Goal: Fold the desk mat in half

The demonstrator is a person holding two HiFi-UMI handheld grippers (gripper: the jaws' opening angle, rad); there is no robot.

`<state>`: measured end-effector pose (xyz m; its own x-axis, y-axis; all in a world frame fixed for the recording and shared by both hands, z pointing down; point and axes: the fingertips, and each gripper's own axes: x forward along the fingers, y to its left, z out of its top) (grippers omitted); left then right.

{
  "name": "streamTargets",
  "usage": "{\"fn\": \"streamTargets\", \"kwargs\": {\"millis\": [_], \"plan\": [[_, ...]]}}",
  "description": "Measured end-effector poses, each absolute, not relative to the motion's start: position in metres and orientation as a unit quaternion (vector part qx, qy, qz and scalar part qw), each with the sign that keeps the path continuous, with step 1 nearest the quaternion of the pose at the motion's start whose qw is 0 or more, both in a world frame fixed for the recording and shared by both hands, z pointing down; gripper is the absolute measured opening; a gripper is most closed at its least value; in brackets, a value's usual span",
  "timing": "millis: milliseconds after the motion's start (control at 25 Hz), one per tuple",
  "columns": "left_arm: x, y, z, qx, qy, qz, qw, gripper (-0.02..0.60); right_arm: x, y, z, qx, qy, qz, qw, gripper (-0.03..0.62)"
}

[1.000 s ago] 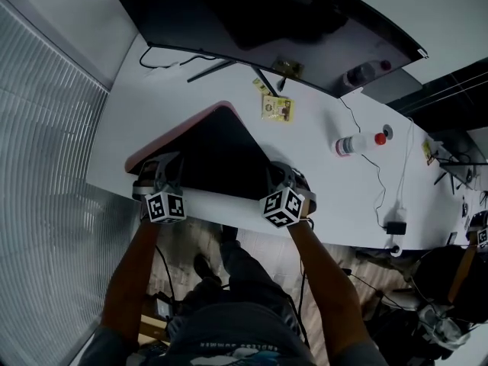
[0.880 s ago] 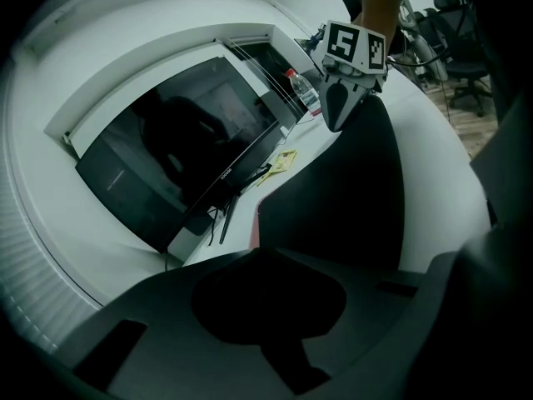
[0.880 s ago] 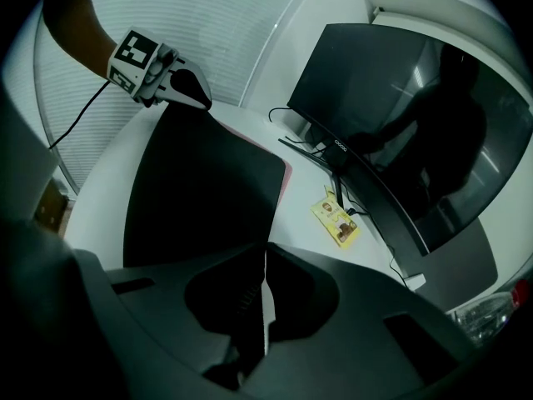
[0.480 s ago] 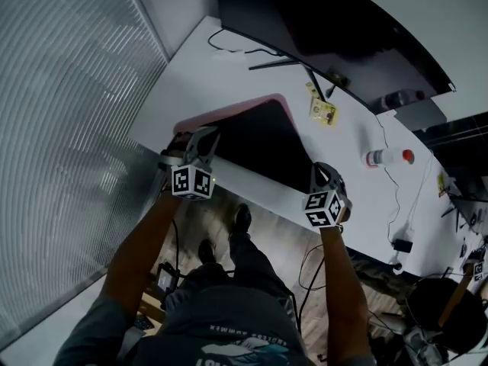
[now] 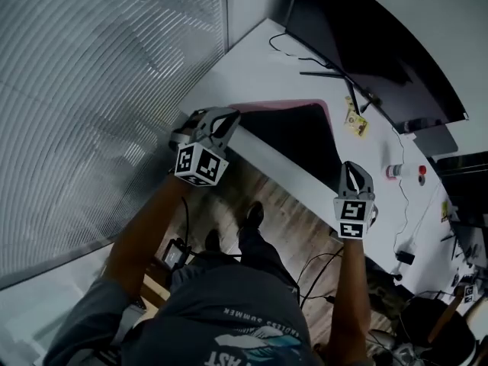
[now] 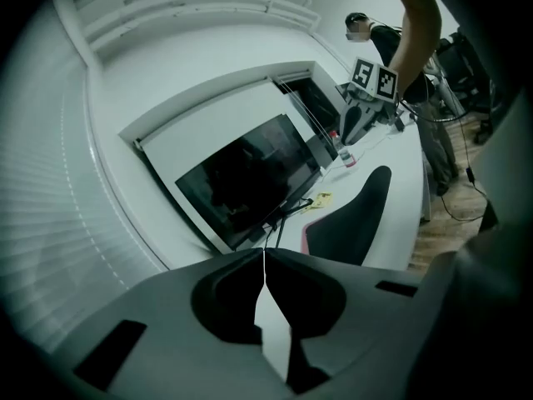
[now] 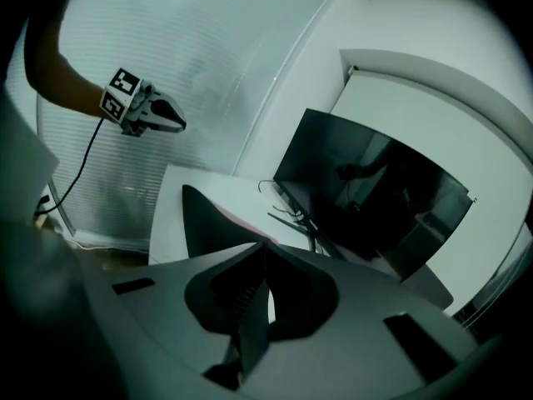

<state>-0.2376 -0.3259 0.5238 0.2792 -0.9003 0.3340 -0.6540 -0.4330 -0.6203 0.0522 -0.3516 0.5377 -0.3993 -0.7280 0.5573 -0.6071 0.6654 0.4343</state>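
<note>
The desk mat (image 5: 293,132) lies folded on the white desk (image 5: 259,71), black side up with a pink edge at its far side. It also shows as a dark pointed shape in the left gripper view (image 6: 354,219) and the right gripper view (image 7: 208,219). My left gripper (image 5: 221,122) hovers off the desk's near left corner, shut, with nothing between its fingers (image 6: 265,261). My right gripper (image 5: 353,175) hangs past the desk's front edge, near the mat's right end, also shut and empty (image 7: 266,257). Neither touches the mat.
A wide dark monitor (image 5: 358,36) stands at the back of the desk, with cables under it. A yellow packet (image 5: 355,122) and a lying bottle (image 5: 404,172) sit to the right of the mat. Window blinds (image 5: 91,90) fill the left. More cables lie on the wooden floor (image 5: 290,212).
Both grippers have come away from the mat's near edge and now hang off the desk's front. The head view has swung left toward the blinds.
</note>
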Motion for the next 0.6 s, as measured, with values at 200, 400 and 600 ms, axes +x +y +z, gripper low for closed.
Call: {"fn": "streamTargets", "kwargs": {"millis": [200,400,600], "plan": [[-0.272,-0.272,0.493,-0.788,0.523,-0.281,0.164,0.018,0.016,-0.312,0.472,0.395,-0.862,-0.099,0.302,0.026],[-0.303,-0.222,0.463,-0.798,0.541,-0.235,0.127,0.018,-0.002,-0.271,0.421,0.387,-0.882,-0.083,0.257,0.026],[-0.315,-0.171,0.432,-0.822,0.541,-0.163,0.070,0.018,-0.017,-0.227,0.378,0.372,-0.902,-0.067,0.210,0.026]]}}
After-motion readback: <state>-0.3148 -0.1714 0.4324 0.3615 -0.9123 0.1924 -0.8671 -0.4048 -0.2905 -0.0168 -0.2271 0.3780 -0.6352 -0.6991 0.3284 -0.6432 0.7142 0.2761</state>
